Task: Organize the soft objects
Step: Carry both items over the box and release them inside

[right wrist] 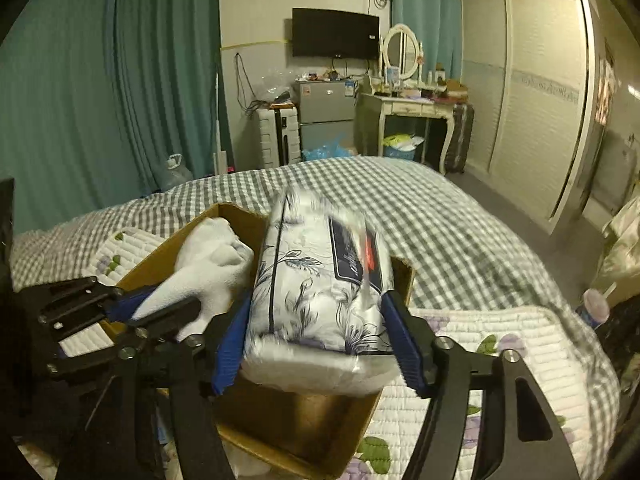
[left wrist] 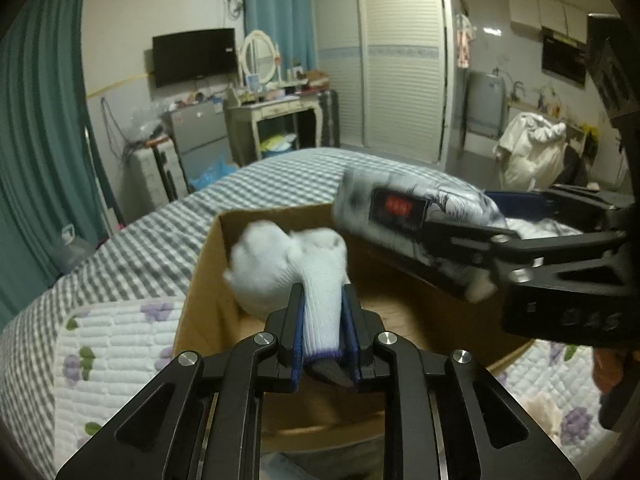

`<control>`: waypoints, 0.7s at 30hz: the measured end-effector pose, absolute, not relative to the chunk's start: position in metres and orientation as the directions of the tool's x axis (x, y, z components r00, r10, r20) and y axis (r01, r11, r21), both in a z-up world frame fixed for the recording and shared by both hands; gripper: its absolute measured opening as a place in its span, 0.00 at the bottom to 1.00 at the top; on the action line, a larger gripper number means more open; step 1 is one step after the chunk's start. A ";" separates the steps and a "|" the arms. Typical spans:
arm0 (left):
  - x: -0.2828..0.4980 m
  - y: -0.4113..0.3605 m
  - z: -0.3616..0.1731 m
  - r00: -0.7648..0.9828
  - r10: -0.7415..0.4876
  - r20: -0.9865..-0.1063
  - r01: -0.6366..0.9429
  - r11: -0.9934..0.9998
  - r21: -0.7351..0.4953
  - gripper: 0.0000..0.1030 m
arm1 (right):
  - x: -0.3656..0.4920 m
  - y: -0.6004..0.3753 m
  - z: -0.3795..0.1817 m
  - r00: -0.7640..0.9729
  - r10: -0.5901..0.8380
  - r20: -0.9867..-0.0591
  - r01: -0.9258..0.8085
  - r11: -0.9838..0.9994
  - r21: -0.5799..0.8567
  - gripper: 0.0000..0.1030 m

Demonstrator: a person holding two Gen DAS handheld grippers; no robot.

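My left gripper (left wrist: 323, 312) is shut on a white knit glove (left wrist: 288, 268) and holds it over the open cardboard box (left wrist: 200, 280) on the bed. My right gripper (right wrist: 316, 328) is shut on a tissue pack (right wrist: 320, 276) with a blue flower print, held over the same box (right wrist: 168, 252). The left gripper (right wrist: 160, 308) and the glove (right wrist: 208, 264) show at the left of the right wrist view. The right gripper (left wrist: 460, 240) and the pack (left wrist: 400, 212) show at the right of the left wrist view.
The box sits on a white quilted pad with purple flowers (left wrist: 112, 344) over a grey checked bedspread (right wrist: 440, 220). Beyond the bed stand a dressing table (right wrist: 412, 112), a small fridge (right wrist: 324, 112), a suitcase (right wrist: 276, 132) and a wardrobe (left wrist: 400, 60).
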State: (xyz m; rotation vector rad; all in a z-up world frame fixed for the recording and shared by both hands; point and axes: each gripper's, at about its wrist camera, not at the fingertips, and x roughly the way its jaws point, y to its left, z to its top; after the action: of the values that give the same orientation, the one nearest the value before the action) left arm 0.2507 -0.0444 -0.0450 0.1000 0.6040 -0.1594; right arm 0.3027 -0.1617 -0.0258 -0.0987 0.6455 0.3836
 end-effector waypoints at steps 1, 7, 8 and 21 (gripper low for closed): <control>0.251 -0.045 -0.045 0.801 -0.112 -0.588 0.172 0.984 0.048 0.20 | 0.301 -0.166 -0.023 0.742 0.310 -0.595 -0.367 0.930 0.026 0.68; 0.224 -0.049 -0.016 0.839 -0.070 -0.540 0.127 0.989 0.069 0.66 | 0.274 -0.176 0.009 0.787 0.304 -0.537 -0.352 0.936 0.015 0.78; 0.218 -0.048 -0.008 0.849 -0.062 -0.524 0.119 0.990 0.075 0.68 | 0.267 -0.176 0.015 0.792 0.305 -0.528 -0.350 0.937 0.015 0.79; 0.099 -0.024 0.094 0.929 0.029 -0.369 -0.012 0.999 0.050 0.87 | 0.151 -0.202 0.109 0.849 0.298 -0.436 -0.343 0.939 -0.026 1.00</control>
State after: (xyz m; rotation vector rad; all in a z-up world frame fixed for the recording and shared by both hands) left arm 0.0994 -0.0239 0.0937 0.0470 0.3782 0.0209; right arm 0.1507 -0.2017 0.1094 -0.1040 0.4418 0.3386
